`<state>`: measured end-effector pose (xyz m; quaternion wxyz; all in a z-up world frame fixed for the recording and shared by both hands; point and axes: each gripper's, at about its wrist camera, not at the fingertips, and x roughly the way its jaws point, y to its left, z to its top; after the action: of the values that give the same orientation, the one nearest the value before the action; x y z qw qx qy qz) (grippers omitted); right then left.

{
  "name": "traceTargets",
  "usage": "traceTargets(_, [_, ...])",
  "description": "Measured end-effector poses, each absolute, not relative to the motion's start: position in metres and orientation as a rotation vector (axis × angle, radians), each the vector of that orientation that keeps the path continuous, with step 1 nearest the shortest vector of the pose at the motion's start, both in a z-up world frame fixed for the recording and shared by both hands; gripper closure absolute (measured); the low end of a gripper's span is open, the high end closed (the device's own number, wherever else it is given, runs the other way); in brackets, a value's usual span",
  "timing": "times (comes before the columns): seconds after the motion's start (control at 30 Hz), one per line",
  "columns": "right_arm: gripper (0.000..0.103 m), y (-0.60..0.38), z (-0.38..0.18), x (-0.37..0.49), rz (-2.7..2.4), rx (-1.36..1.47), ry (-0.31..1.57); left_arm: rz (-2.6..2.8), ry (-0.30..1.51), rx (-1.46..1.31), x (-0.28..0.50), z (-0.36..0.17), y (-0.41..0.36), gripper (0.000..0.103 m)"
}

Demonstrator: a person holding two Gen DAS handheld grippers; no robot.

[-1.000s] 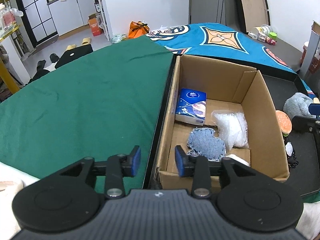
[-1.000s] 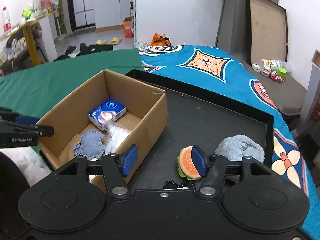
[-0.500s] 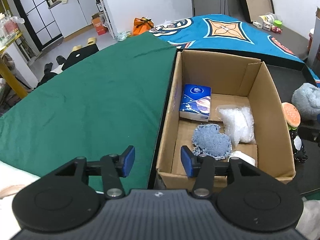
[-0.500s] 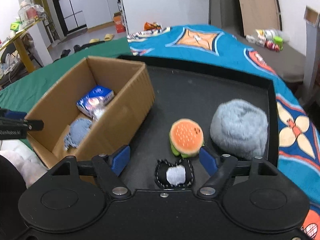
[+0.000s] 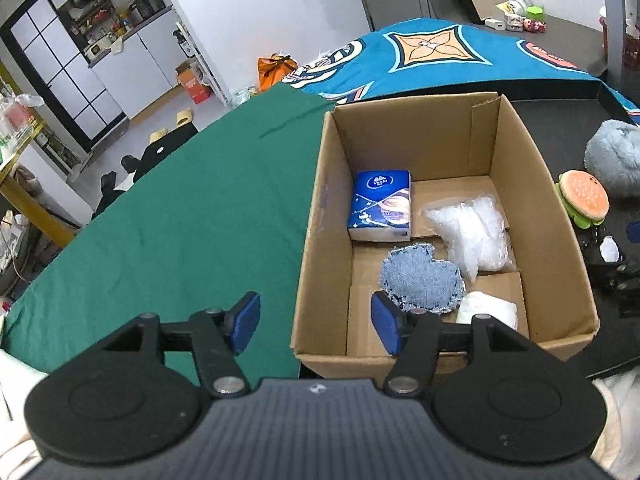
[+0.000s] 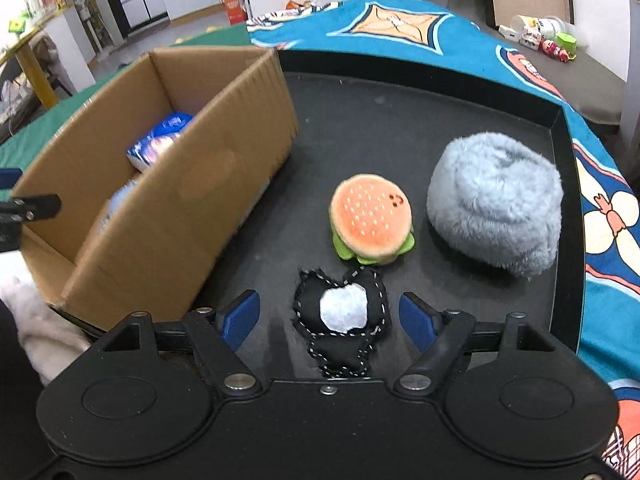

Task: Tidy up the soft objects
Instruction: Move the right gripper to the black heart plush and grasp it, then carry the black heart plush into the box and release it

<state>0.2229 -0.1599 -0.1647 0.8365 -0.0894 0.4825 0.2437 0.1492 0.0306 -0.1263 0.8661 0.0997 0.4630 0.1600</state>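
A cardboard box (image 5: 556, 216) (image 6: 168, 208) holds a blue tissue pack (image 5: 382, 204), a denim patch (image 5: 420, 278), a clear plastic bag (image 5: 472, 232) and a white wad (image 5: 488, 310). My left gripper (image 5: 316, 322) straddles the box's near left wall; its jaws are opening with nothing gripped. On the black tray (image 6: 400, 120) lie a black fabric piece with a white patch (image 6: 342, 312), a plush burger (image 6: 370, 218) (image 5: 584, 200) and a grey-blue furry ball (image 6: 494, 202). My right gripper (image 6: 330, 318) is open, its fingers either side of the black piece without pressing it.
A green cloth (image 5: 180, 220) covers the surface left of the box. A blue patterned cloth (image 6: 400, 24) lies behind and to the right of the tray. The tray's raised rim (image 6: 564, 184) runs close behind the furry ball. Small toys (image 6: 552, 46) sit far back right.
The right gripper has sunk toward the tray and opened wider, now framing the black piece instead of the burger. The left gripper's jaws have spread and it has shifted slightly along the box.
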Motion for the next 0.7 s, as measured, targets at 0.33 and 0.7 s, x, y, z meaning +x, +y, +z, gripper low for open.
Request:
traceTargets(0.33, [0.061, -0.16, -0.175, 0.224, 0.531, -0.244, 1.051, 0.322, 0.972, 0.21, 0.149, -0.129, 0.029, 0.034])
traceTargets(0.7, [0.063, -0.165, -0.155, 0.22, 0.535, -0.225, 0.985, 0.34, 0.953, 0.226, 0.146, -0.125, 0.024, 0.034])
